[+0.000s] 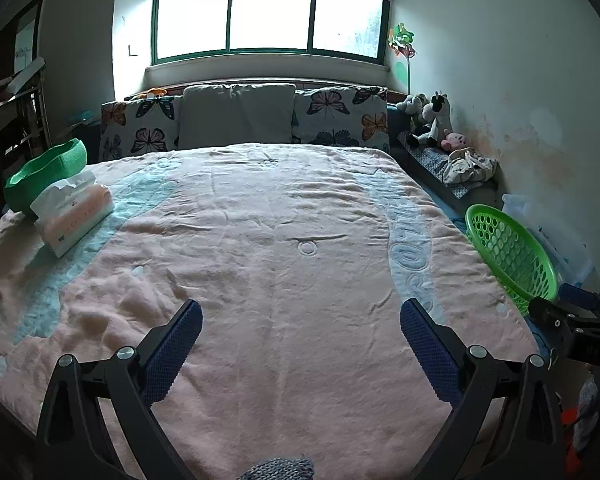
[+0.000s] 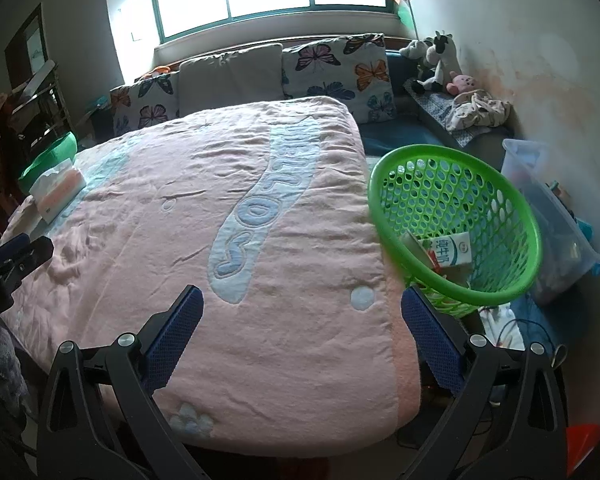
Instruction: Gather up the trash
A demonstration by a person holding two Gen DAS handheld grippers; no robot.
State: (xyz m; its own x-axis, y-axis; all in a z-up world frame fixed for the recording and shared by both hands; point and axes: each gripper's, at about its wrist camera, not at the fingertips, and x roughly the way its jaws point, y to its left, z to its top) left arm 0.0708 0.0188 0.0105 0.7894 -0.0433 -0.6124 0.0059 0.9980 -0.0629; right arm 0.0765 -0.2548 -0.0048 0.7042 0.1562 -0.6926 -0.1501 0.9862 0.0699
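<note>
While I hold both tools over the pink quilted blanket (image 1: 284,264), my left gripper (image 1: 300,344) is spread wide with nothing between its blue pads, and my right gripper (image 2: 302,344) is spread the same way; the round green perforated plastic basket (image 2: 496,200) sits tilted off the bed's right edge, a white milk carton (image 2: 452,250) inside.

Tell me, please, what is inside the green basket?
The basket holds a white milk carton and some other packaging beside it; whatever lies beneath, near the bottom, is covered by the rim.
</note>
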